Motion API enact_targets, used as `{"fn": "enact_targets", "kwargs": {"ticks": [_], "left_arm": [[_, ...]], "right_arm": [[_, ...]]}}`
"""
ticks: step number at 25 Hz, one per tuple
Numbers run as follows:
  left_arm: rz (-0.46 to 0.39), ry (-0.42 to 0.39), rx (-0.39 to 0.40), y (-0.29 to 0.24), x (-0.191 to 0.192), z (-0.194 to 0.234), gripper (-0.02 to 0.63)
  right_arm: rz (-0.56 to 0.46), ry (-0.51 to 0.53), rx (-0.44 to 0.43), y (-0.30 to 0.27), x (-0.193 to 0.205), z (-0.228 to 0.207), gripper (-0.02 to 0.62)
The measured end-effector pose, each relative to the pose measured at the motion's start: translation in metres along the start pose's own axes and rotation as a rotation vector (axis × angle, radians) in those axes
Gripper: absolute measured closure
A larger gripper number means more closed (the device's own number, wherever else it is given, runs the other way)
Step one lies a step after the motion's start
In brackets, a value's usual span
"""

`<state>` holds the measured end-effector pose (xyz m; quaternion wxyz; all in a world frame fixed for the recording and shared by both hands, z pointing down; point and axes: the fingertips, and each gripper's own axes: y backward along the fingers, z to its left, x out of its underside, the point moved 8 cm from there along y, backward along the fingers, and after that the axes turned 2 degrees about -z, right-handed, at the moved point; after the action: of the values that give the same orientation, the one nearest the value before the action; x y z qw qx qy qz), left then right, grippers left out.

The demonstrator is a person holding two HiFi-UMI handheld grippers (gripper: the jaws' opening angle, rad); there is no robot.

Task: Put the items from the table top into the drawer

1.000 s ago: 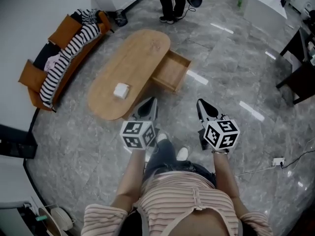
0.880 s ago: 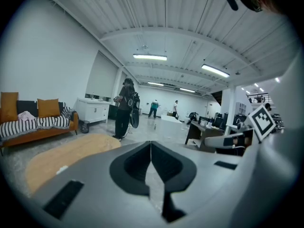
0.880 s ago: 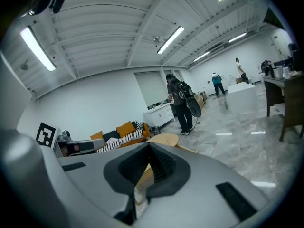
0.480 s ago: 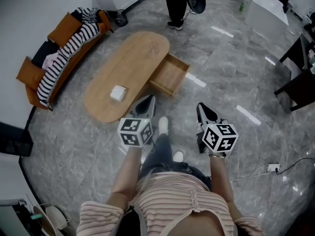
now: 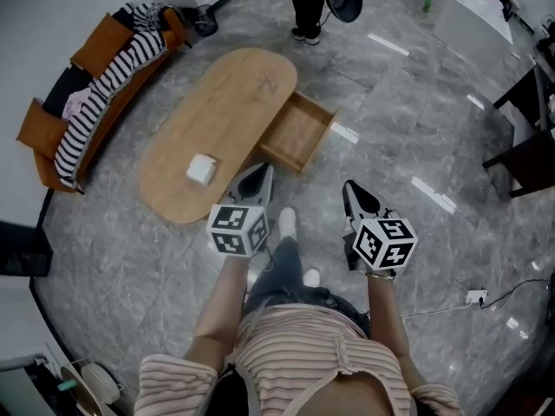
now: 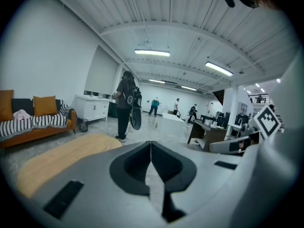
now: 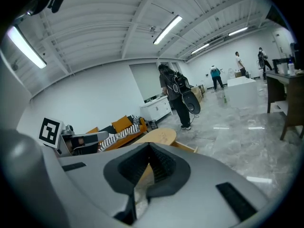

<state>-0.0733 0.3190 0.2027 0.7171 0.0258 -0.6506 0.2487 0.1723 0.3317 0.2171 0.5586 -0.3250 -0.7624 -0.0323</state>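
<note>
Plainly square black-and-white markers [image 5: 236, 230] on left claw [image 5: 264, 172] and right claw [image 5: 349, 187].

The oval table [image 5: 227, 111] and its drawer [image 5: 297, 133] were pale honey wood. The box [image 5: 201, 170] on the tabletop was white. The floor [image 5: 408, 137] was grey veined marble. The sofa [image 5: 97, 43] was orange under a black-and-white striped blanket [image 5: 95, 102]. The left gripper [image 5: 258, 176] and right gripper [image 5: 354, 193] were grey with black pads, and their cubes carried black-and-white square markers.
</note>
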Motion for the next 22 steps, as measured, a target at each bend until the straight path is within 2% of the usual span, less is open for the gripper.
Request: {"fn": "enact_targets", "kwargs": {"ticks": [12,22], "left_arm": [[0.071,0.046,-0.045,-0.106,-0.02,0.113,0.592],[0.126,0.085,-0.037,-0.169,-0.024,0.194,0.592]], "right_arm": [[0.101,-0.01,0.009,-0.145,-0.037,-0.015,0.586],[0.18,0.015,0.039,-0.236,-0.059,-0.006,0.586]]}}
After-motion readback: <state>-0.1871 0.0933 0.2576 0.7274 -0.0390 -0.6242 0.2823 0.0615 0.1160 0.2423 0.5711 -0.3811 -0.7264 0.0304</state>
